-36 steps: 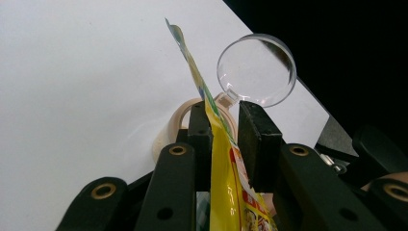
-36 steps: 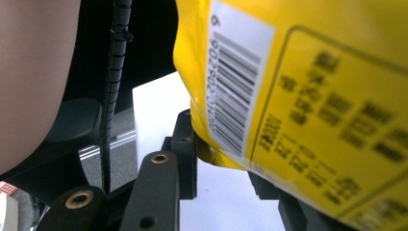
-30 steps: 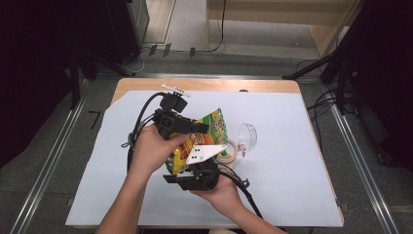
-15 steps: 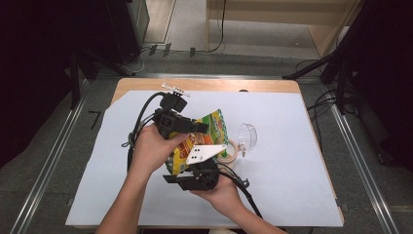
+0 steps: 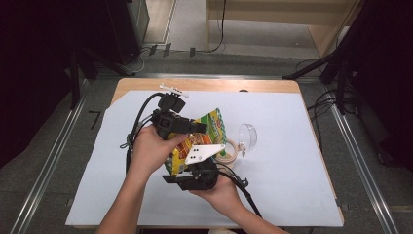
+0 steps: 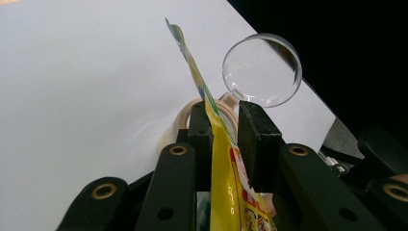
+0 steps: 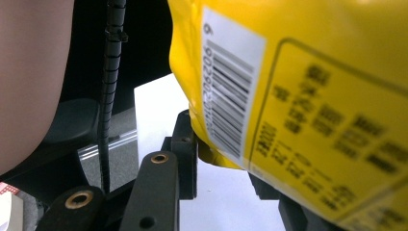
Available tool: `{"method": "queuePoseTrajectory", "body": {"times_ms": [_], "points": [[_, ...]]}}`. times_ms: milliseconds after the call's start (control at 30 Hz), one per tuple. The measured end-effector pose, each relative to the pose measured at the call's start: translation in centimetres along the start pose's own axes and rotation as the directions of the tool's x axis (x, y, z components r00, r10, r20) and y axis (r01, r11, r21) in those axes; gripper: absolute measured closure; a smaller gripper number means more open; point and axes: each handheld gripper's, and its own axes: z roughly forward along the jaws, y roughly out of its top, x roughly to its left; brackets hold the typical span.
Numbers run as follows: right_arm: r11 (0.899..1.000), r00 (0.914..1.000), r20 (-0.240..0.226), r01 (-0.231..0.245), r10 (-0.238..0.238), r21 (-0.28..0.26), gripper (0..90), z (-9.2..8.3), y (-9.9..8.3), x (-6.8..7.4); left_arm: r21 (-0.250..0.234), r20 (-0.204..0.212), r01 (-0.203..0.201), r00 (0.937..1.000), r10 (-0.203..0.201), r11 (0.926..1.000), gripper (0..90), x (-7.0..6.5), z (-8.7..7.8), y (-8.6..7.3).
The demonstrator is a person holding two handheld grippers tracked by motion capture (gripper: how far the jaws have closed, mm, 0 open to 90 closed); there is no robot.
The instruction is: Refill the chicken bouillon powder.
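Holding: you keep a yellow snack bag (image 5: 199,139) lifted above the white sheet (image 5: 292,185), one gripper at each end of it.
Left hand: your left hand (image 5: 148,148) wraps the left gripper (image 5: 197,127), which reaches toward the middle of the table from the left in the high view.
Left gripper: its jaws are clamped on the thin upper edge of the snack bag (image 6: 226,168); in the left gripper view the bag rises edge-on between the two black pads, both pressed to it.
Bag: it hangs tilted over the middle of the table, green and yellow end up toward the far side, clear of the sheet, between your two hands.
Right gripper: the right gripper (image 5: 192,168), with its grey three-cornered plate on top, sits under the near end of the bag; in the right gripper view the jaws are gripping the bag's lower corner (image 7: 288,96), just below the barcode.
Right hand: your right hand (image 5: 219,190) cups that gripper from the near side.
Tape roll: a beige tape roll (image 5: 229,151) lies flat on the sheet just right of the bag.
Clear cup: a clear cup (image 5: 247,136) lies tipped on its side, just beside the roll.
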Motion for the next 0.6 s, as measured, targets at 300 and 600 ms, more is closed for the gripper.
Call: {"method": "queuePoseTrajectory", "body": {"times_ms": [300, 600], "points": [[1.000, 1.0000, 0.001, 0.004, -0.004, -0.002, 69.6, 0.02, 0.00, -0.02, 0.000, 0.000, 0.001, 1.0000, -0.001, 1.0000, 76.3, 0.00, 0.01, 0.00], [1.000, 0.9999, -0.007, -0.014, 0.014, -0.001, 69.4, -0.03, 0.01, 0.13, 0.003, -0.009, -0.009, 0.9999, 0.009, 1.0000, 77.8, -0.12, 0.18, 0.07]]}}
